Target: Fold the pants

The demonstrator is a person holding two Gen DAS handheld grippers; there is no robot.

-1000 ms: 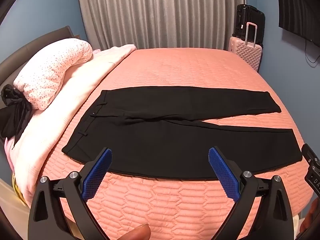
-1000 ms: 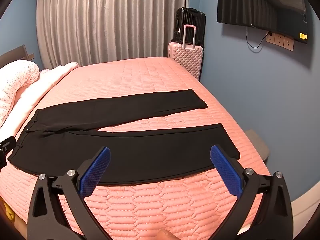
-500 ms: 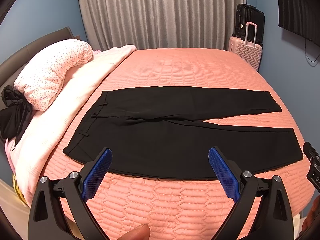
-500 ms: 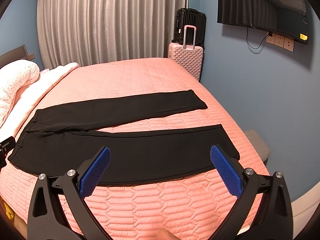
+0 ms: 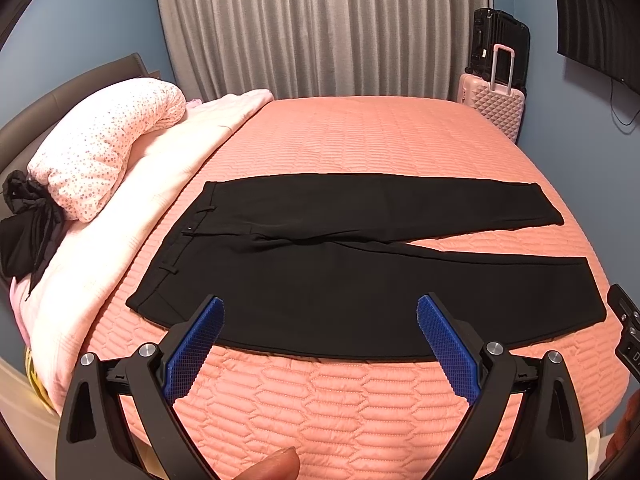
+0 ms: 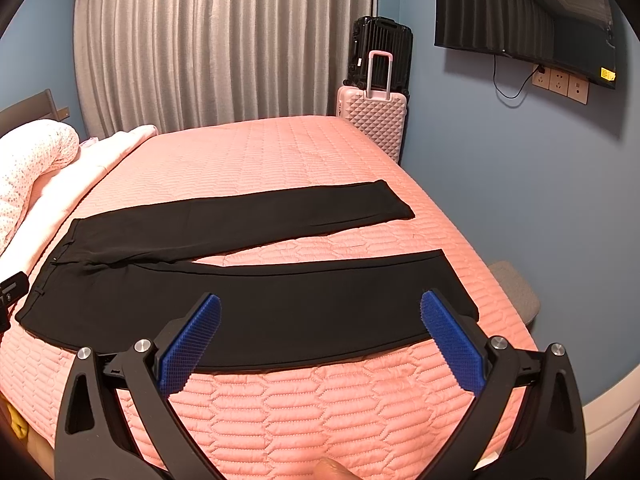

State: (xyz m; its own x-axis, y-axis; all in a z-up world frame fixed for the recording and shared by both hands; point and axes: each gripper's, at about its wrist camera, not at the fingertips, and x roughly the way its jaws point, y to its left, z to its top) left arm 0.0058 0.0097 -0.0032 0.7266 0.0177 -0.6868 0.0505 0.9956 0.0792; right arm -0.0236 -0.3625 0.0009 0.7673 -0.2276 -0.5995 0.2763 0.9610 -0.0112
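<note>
Left wrist view: left gripper (image 5: pixel 320 316) hovers with jaws wide, empty, above the near bed edge.
Right wrist view: right gripper (image 6: pixel 320 314) likewise spread wide, holding nothing.
Pants (image 5: pixel 360 280): black, flat on the bed, waistband toward 9 o'clock, legs splayed toward 3 o'clock.
Surface: bed (image 5: pixel 360 140) with coral quilted cover; pale duvet (image 5: pixel 108 152) at 10 o'clock.
Room: grey curtains (image 6: pixel 224 40) at 12 o'clock; pink suitcase (image 6: pixel 374 120) at 1 o'clock; wall television (image 6: pixel 520 20) at 2 o'clock.
</note>
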